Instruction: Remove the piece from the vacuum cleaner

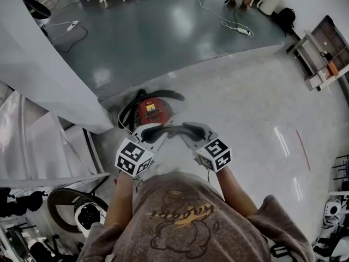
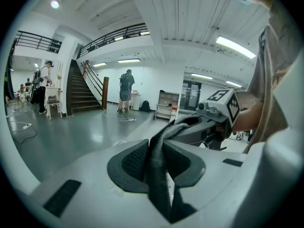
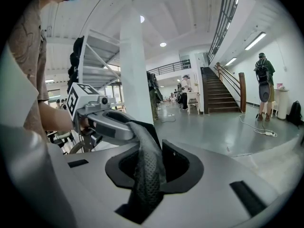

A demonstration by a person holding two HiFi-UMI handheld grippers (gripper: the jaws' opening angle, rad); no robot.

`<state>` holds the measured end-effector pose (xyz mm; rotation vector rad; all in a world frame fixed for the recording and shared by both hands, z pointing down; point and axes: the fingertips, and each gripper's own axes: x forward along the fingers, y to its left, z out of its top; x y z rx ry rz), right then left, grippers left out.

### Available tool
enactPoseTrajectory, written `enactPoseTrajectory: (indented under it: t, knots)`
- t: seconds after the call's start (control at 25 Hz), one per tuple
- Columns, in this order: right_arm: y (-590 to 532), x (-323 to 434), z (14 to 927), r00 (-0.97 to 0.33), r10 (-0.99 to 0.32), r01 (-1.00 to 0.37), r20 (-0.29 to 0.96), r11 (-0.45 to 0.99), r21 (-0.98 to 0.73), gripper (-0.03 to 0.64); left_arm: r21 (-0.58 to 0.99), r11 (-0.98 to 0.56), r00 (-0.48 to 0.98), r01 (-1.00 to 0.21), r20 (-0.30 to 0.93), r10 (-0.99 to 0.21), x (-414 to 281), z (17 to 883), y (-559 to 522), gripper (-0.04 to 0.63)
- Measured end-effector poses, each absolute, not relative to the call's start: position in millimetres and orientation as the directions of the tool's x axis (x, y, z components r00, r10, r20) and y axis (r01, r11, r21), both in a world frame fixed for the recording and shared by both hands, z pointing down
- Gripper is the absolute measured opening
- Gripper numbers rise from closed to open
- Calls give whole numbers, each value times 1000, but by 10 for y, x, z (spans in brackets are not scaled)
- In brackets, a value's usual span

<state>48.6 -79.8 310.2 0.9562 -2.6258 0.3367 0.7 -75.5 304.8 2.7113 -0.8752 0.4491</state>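
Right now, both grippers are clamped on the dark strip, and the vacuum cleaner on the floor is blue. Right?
No: the vacuum cleaner is red, as the head view shows. The left gripper and right gripper are indeed both clamped on the dark strip.

Red vac (image 1: 153,111), dk grey mesh piece (image 1: 174,130)
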Motion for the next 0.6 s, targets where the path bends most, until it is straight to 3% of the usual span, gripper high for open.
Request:
enactPoseTrajectory:
  t: [0.6]
  knots:
    - [-719, 457, 3170, -727, -568, -652, 386, 748, -126, 74, 162, -771, 761, -616, 374, -530, -26, 3106, -672, 72]
